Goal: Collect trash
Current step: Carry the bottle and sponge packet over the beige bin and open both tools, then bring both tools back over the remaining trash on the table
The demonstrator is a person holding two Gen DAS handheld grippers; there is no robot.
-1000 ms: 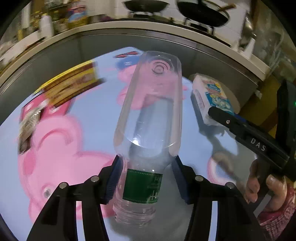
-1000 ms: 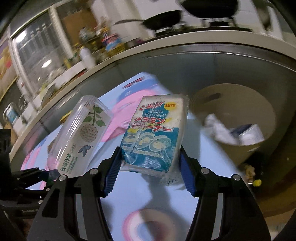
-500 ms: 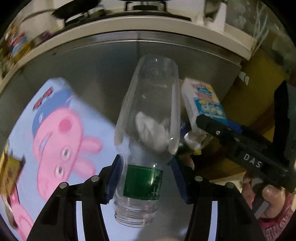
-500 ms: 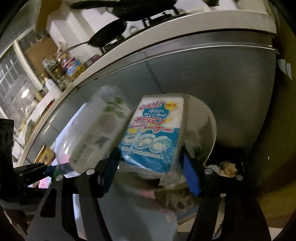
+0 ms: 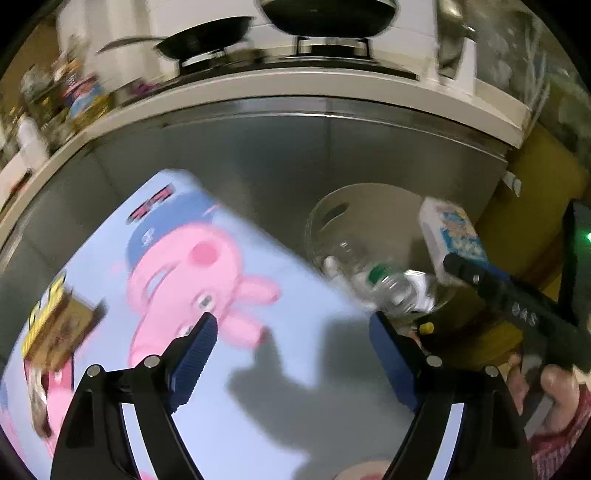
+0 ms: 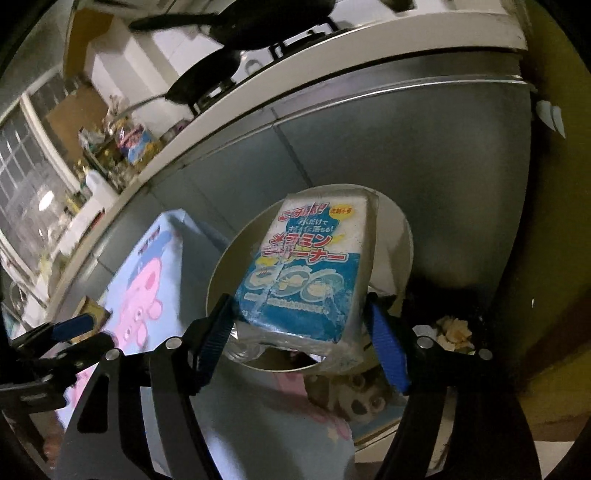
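Our left gripper [image 5: 291, 354] stands wide apart and its jaws are opening, with nothing between the blue pads; under it we see only the pale blue mat [image 5: 258, 424] printed with a pink cartoon pig. Past its right finger, the clear plastic bottle [image 5: 388, 284] with the green band at its neck lies in the round beige bin [image 5: 369, 199], among crumpled white scraps.

Our right gripper [image 6: 299, 332] hangs over the same bin [image 6: 402, 236], and its jaws are opening too. The packet [image 6: 306, 269] sits between its pads: the left pad lies against the packet's lower corner, while on the right we see a narrow gap, so the packet looks loose rather than pinched. It is a white and blue wrapped block with red Japanese lettering; we read "メラミン" and part of "クリーナー" below it, a blue line ending in "落ちる!" above, and a small yellow badge at the top right. From the left wrist view the same packet [image 5: 450, 232] shows at the tip of the right gripper, whose black finger bears white letters that seem to read "DAS".

At the left edge of the mat lies a yellow and brown carton [image 5: 55, 325], its print too blurred to read. Two dark pans [image 5: 207, 35] stand on the stove above the steel cabinet front.
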